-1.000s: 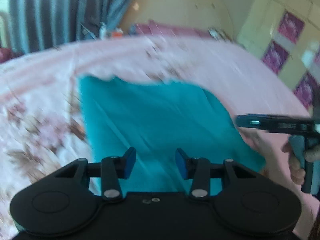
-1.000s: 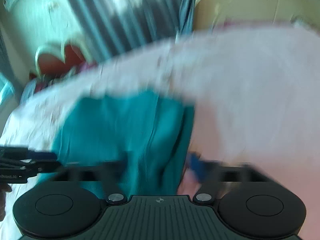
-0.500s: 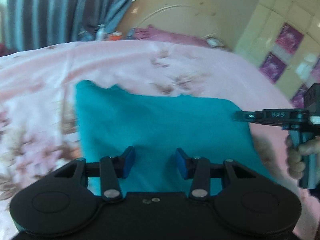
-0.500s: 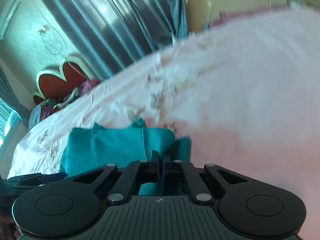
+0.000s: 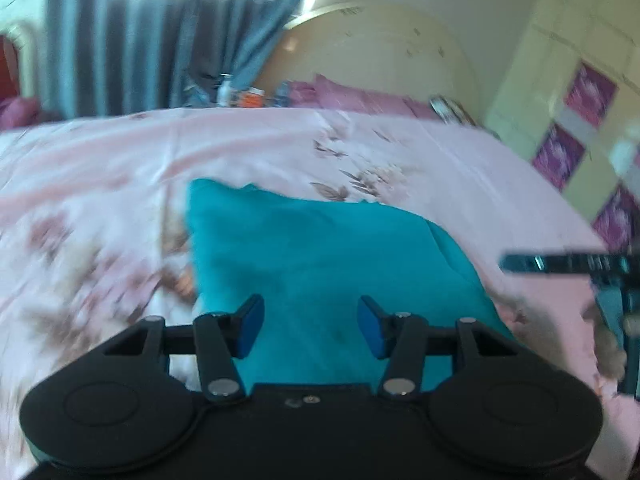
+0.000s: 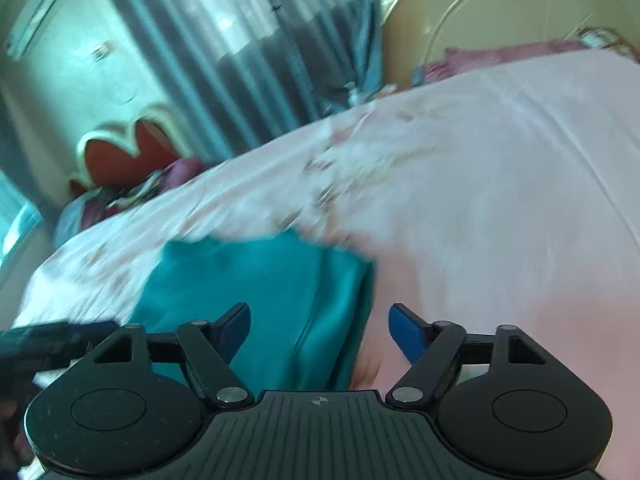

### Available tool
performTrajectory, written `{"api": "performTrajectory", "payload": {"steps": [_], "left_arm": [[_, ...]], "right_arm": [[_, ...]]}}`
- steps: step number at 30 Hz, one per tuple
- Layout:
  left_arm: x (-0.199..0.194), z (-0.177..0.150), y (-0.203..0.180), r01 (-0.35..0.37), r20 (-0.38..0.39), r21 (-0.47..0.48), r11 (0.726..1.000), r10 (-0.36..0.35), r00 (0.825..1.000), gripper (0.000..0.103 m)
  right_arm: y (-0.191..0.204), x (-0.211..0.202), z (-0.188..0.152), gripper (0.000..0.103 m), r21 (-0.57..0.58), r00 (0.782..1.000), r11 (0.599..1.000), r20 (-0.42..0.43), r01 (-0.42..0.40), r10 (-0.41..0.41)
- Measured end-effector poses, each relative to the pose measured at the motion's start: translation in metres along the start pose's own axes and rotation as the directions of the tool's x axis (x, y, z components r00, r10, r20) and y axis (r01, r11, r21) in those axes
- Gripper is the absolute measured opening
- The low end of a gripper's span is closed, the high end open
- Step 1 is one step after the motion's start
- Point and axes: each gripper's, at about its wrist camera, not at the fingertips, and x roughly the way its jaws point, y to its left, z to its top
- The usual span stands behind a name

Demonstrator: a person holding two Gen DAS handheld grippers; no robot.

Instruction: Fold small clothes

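Both grippers, left & right, fingers spread, over teal garment on pink floral bedsheet; grey curtains behind.

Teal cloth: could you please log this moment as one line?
teal cloth: folded on bed | left tongs: open | right tongs: open

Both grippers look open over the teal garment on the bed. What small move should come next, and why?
Probably lower the right gripper onto the teal garment's right edge and close. Both it and the left gripper are open and empty, the garment lies flat on the pink bedsheet, and that edge sits between the right fingers.
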Motion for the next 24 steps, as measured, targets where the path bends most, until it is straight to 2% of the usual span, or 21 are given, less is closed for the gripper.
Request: {"api": "performTrajectory", "payload": {"steps": [1, 3, 8, 9, 10, 11, 12, 15, 18, 20, 21, 22, 24], "left_arm": [[-0.008, -0.007, 0.003, -0.009, -0.001, -0.024, 1.000, 0.009, 1.000, 0.050], [-0.017, -0.023, 0.006, -0.020, -0.013, -0.040, 0.999, 0.020, 1.000, 0.050], [-0.010, -0.042, 0.014, -0.040, -0.076, -0.072, 0.997, 0.034, 0.996, 0.050], [-0.007, -0.045, 0.015, -0.051, -0.092, -0.077, 0.996, 0.044, 0.995, 0.050], [-0.004, -0.048, 0.016, -0.057, -0.112, -0.084, 0.995, 0.047, 0.993, 0.050], [0.000, -0.054, 0.015, -0.063, -0.137, -0.084, 0.994, 0.051, 0.989, 0.050], [0.003, -0.059, 0.013, -0.084, -0.157, -0.076, 0.994, 0.071, 0.985, 0.050], [0.002, -0.069, -0.003, -0.137, -0.153, -0.011, 0.990, 0.134, 0.979, 0.050], [-0.010, -0.069, -0.009, -0.136, -0.183, 0.013, 0.991, 0.136, 0.974, 0.047], [-0.028, -0.063, -0.011, -0.137, -0.133, 0.020, 0.990, 0.139, 0.981, 0.046], [-0.037, -0.058, -0.014, -0.124, -0.093, 0.026, 0.992, 0.126, 0.988, 0.046], [-0.041, -0.054, -0.018, -0.117, -0.062, 0.036, 0.992, 0.119, 0.991, 0.046], [-0.035, -0.047, -0.030, -0.103, -0.036, 0.083, 0.991, 0.106, 0.994, 0.048]], "right_arm": [[0.003, -0.007, -0.007, 0.048, 0.008, 1.000, 1.000, -0.017, -0.021, 0.021], [0.009, -0.015, -0.023, 0.045, 0.030, 0.997, 0.998, -0.051, -0.058, 0.060], [0.016, 0.001, -0.045, 0.045, 0.051, 0.989, 0.999, -0.150, 0.009, -0.001], [0.016, 0.004, -0.049, 0.042, 0.045, 0.987, 0.999, -0.160, 0.022, -0.015], [0.017, 0.006, -0.051, 0.016, 0.025, 0.986, 0.999, -0.163, 0.043, -0.038], [0.016, 0.008, -0.053, 0.009, 0.016, 0.983, 0.998, -0.175, 0.060, -0.056], [0.013, 0.006, -0.056, 0.009, 0.020, 0.983, 0.998, -0.172, 0.064, -0.060], [0.010, 0.005, -0.064, 0.009, 0.002, 0.980, 0.997, -0.181, 0.080, -0.078], [0.018, 0.001, -0.062, 0.009, -0.027, 0.978, 0.995, -0.181, 0.100, -0.103], [0.030, -0.011, -0.055, 0.012, -0.074, 0.981, 0.987, -0.124, 0.141, -0.149], [0.041, -0.019, -0.051, 0.025, -0.114, 0.985, 0.982, -0.069, 0.152, -0.160], [0.050, -0.023, -0.047, 0.040, -0.143, 0.990, 0.981, -0.031, 0.130, -0.136], [0.066, -0.017, -0.041, 0.044, -0.187, 0.995, 0.978, 0.000, 0.094, -0.095]]}}
